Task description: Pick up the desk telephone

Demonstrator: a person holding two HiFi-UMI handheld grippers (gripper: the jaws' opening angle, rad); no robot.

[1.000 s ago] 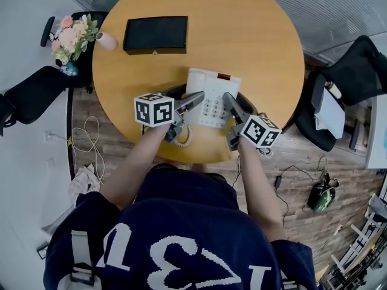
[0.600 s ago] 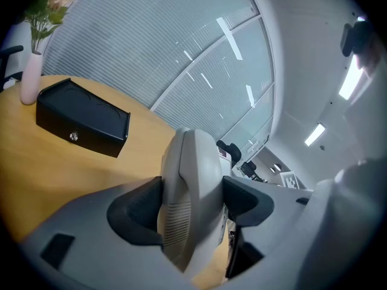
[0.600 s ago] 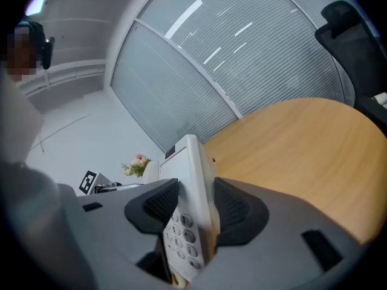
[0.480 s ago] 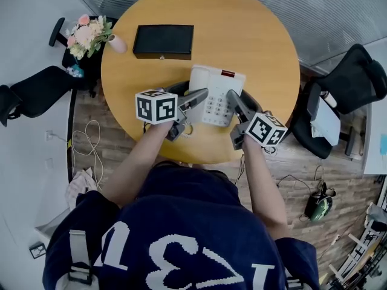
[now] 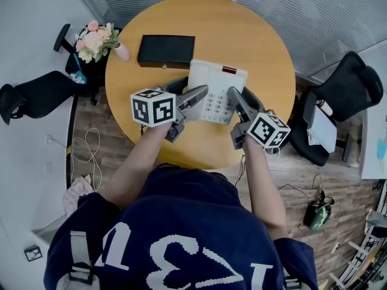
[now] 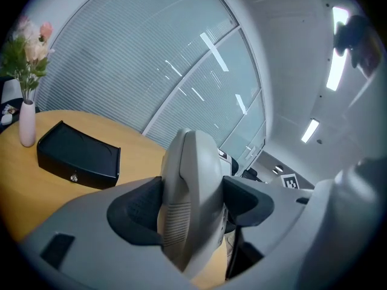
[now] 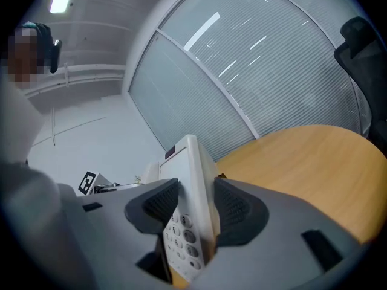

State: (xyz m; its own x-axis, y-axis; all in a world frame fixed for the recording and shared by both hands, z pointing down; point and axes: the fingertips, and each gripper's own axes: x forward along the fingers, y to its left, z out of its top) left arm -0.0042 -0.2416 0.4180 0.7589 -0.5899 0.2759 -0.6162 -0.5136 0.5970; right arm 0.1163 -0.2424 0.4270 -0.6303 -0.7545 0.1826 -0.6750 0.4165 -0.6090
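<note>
Firmly holding the desk telephone [image 5: 216, 89] from both sides, over the near half of the round wooden table [image 5: 266, 35]. With the left gripper [image 5: 195, 96], clamped on the handset [image 6: 188, 186] along the phone's left edge, dark ribbed pads pressed against its pale shell on either side in the left gripper view. With the right gripper [image 5: 236, 104], closed on the right edge of the base, one pad on the keypad [image 7: 181, 234] face and the other on the underside. Tilted in the right gripper view, with number keys showing just below the jaws and a small dark red window [image 7: 172, 152] near the top. Seemingly raised off the wood, judging by tabletop visible beneath the lower edge in both gripper views — hard to confirm from the head view.

Beyond the phone, toward the far left of the table: a black box [image 5: 166, 51], flat and closed, lying apart from the phone. Just left of that, at the table's rim, a pale pink vase [image 5: 122, 52] with pink and white flowers [image 5: 94, 40]. Around the table, black office chairs [image 5: 347, 92] on a wood-pattern floor [image 5: 121, 156], with loose cables [image 5: 87, 141] to the left. Behind the table, striped glass walls [image 5: 302, 5]. Nearest the camera, both arms stretched forward from a navy top [image 5: 181, 240] with white numerals.
</note>
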